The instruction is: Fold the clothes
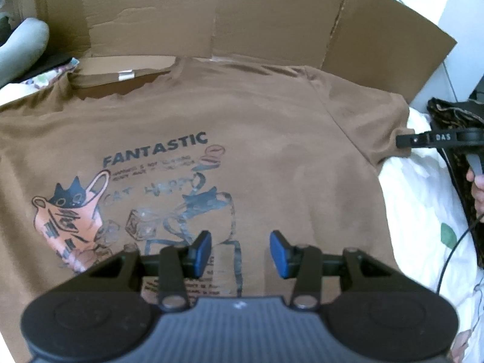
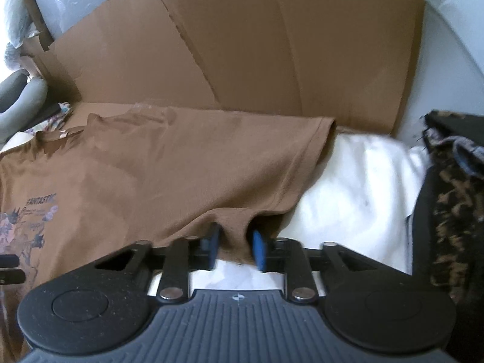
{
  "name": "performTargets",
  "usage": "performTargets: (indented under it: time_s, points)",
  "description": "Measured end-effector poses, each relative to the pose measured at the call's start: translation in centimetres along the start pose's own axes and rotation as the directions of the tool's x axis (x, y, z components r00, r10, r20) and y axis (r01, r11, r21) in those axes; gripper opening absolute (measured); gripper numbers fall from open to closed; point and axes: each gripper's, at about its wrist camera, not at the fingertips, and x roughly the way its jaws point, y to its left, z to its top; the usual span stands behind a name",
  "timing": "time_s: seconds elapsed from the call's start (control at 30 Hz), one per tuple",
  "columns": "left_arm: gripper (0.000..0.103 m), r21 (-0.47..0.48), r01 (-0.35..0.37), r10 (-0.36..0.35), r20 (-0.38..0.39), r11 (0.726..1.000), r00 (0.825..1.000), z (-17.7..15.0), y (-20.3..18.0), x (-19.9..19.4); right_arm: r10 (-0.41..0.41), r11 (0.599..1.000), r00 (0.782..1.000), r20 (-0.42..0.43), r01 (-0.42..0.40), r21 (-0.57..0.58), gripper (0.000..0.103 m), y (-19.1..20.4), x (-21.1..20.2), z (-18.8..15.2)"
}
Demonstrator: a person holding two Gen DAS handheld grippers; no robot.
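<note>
A brown T-shirt [image 1: 272, 139] with a "FANTASTIC" cat print lies front side up on white bedding, collar towards the far cardboard. My left gripper [image 1: 240, 251] hovers open over the lower part of the print, nothing between its blue pads. In the right wrist view the same T-shirt [image 2: 181, 175] spreads to the left, and my right gripper [image 2: 235, 249] is shut on a bunch of its sleeve fabric. That right gripper [image 1: 402, 140] also shows in the left wrist view at the sleeve's hem, with a person's hand [image 1: 478, 187] on its handle.
Flattened cardboard [image 1: 211, 15] stands behind the shirt. White bedding [image 2: 357, 181] lies to the right. A dark patterned garment [image 2: 447, 211] is heaped at the far right. A grey cushion [image 1: 21, 48] sits at the far left.
</note>
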Motion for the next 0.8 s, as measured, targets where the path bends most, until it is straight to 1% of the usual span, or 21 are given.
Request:
performTargets:
  time_s: [0.03, 0.07, 0.17, 0.33, 0.5, 0.57, 0.7, 0.8]
  points:
    - [0.046, 0.001, 0.001, -0.001, 0.0, 1.0, 1.0, 0.1, -0.1, 0.1, 0.004, 1.0, 1.0, -0.007, -0.004, -0.001, 0.009, 0.0, -0.1, 0.0]
    - [0.046, 0.006, 0.007, -0.007, 0.0, 1.0, 1.0, 0.2, -0.4, 0.2, 0.004, 1.0, 1.0, -0.013, -0.004, -0.006, 0.006, 0.1, -0.2, 0.1]
    - [0.046, 0.041, 0.026, -0.027, 0.012, 0.999, 1.0, 1.2, -1.6, 0.6, -0.003, 1.0, 1.0, -0.019, 0.002, -0.026, 0.002, 0.1, -1.2, 0.5]
    - [0.046, 0.138, 0.073, -0.079, 0.038, 0.988, 0.996, 3.1, -5.5, 1.5, -0.03, 0.999, 0.999, -0.014, 0.03, -0.017, 0.001, -0.3, -2.9, 1.1]
    - [0.046, 0.263, 0.115, -0.132, 0.046, 0.958, 0.99, 3.8, -10.0, 3.4, -0.045, 0.999, 0.998, -0.034, 0.044, -0.01, 0.0, -0.8, -3.2, 0.5]
    - [0.046, 0.296, 0.131, -0.15, 0.041, 0.946, 0.988, 3.8, -11.4, 4.5, -0.05, 0.999, 0.998, -0.042, 0.05, -0.008, 0.0, -1.0, -3.3, 0.3]
    - [0.046, 0.352, 0.12, -0.14, 0.033, 0.928, 0.99, 3.8, -13.6, 6.3, -0.062, 0.998, 0.996, -0.057, 0.062, -0.003, 0.0, -1.5, -3.6, -0.2]
    - [0.046, 0.386, 0.097, -0.121, 0.04, 0.917, 0.992, 3.9, -14.5, 7.2, -0.03, 1.0, 0.997, -0.064, 0.03, -0.008, 0.001, -1.4, -3.6, -0.5]
